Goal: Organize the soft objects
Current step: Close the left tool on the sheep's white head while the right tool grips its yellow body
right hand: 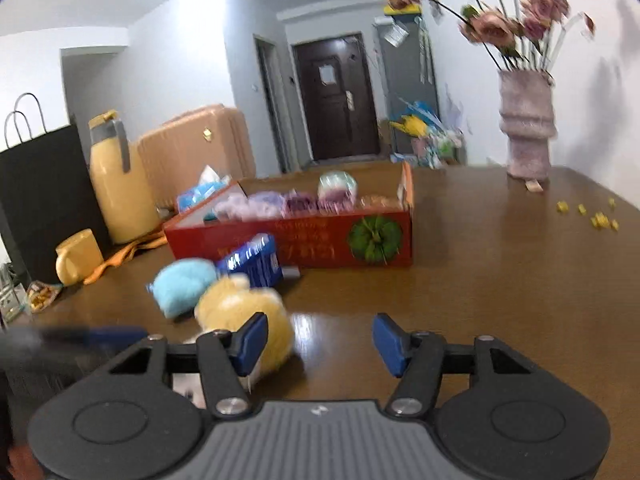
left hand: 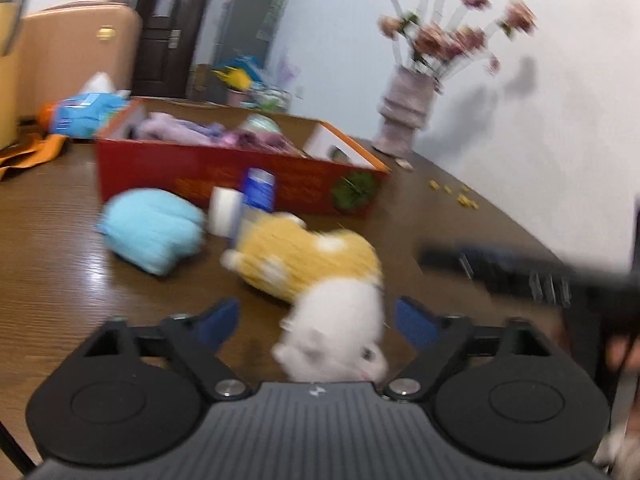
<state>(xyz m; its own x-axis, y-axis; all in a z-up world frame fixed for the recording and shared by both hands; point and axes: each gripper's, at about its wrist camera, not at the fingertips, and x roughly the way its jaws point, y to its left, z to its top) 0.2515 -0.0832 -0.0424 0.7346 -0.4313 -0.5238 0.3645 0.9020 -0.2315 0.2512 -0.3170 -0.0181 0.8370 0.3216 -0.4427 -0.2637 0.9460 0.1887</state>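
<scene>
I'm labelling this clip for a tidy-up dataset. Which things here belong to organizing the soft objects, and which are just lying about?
Job: yellow-and-white plush toy, blue soft toy, red box already holding soft items, left gripper, right gripper.

Lying about: flower vase, yellow jug, yellow mug, blue packet.

Your left gripper (left hand: 316, 322) had the plush toy (left hand: 316, 276) lying between its spread fingers, on the table (left hand: 60, 264). Just left of the toy lay a knitted bundle (left hand: 154, 230), and behind both, a tissue packet (left hand: 260, 190) stood against the near wall of the box (left hand: 192, 168). Folded cloths (left hand: 180, 130) lay in that box. To its right, against the wall, stood the vase (left hand: 404, 112).
</scene>
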